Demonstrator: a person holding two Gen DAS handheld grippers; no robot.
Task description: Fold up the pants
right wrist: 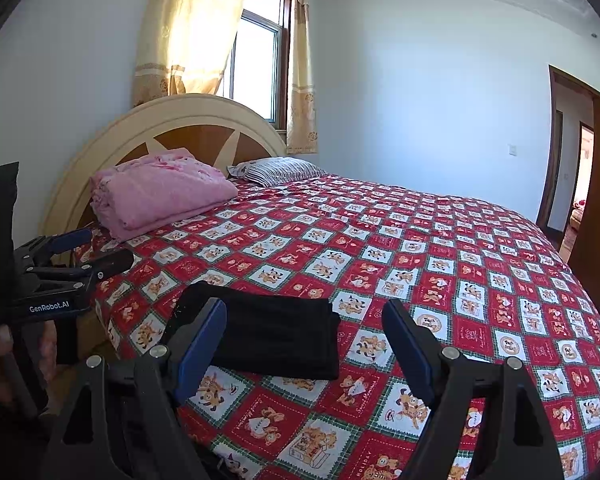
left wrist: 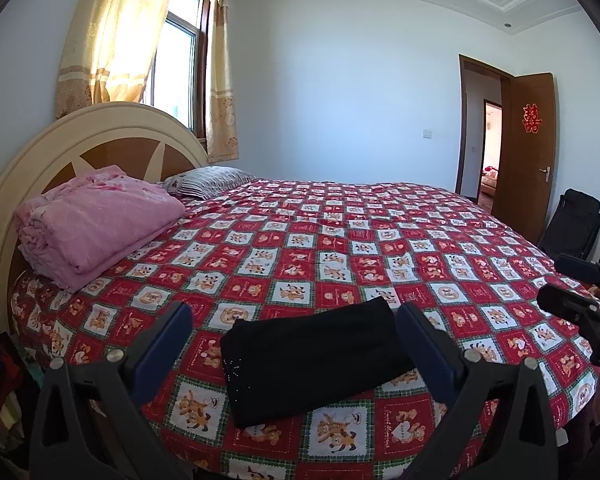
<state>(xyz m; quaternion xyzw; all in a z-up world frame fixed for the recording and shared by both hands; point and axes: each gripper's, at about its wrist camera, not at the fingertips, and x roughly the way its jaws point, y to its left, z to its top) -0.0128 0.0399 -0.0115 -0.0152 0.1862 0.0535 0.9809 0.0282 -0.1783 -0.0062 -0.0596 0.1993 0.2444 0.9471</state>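
Observation:
The black pants lie folded into a compact rectangle on the red patterned quilt near the bed's front edge; they also show in the right wrist view. My left gripper is open and empty, held above and short of the pants, its jaws wide on either side of them in view. My right gripper is open and empty, just right of the pants. The right gripper also shows at the left wrist view's right edge, and the left gripper at the right wrist view's left.
A red checkered cartoon quilt covers the bed. A folded pink blanket and a striped pillow lie by the headboard. A curtained window is behind. An open door and a black chair stand at right.

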